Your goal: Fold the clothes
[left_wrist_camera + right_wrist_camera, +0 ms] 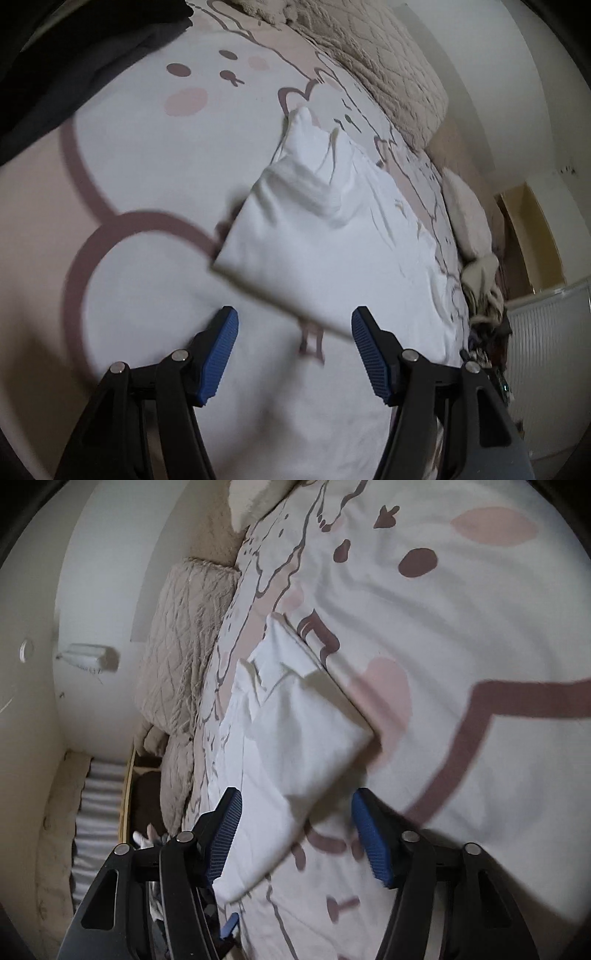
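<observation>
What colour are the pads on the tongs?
Blue, ribbed pads on black arms; clearest in the left wrist view.

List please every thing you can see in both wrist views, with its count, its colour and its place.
folded white cloth garment: one, white, lying on the bedcover ahead of both grippers.
cartoon-printed bedcover: one, white and pink with brown outlines, spread under the garment.
quilted beige blanket: one, beige, along the bed's wall side.
dark cloth: one, black-grey, upper left corner of the left view.
white ribbed radiator: one, white, beside the bed.
left gripper: one, black with blue pads, open, holding nothing.
right gripper: one, same colours, open over the garment's edge.
</observation>
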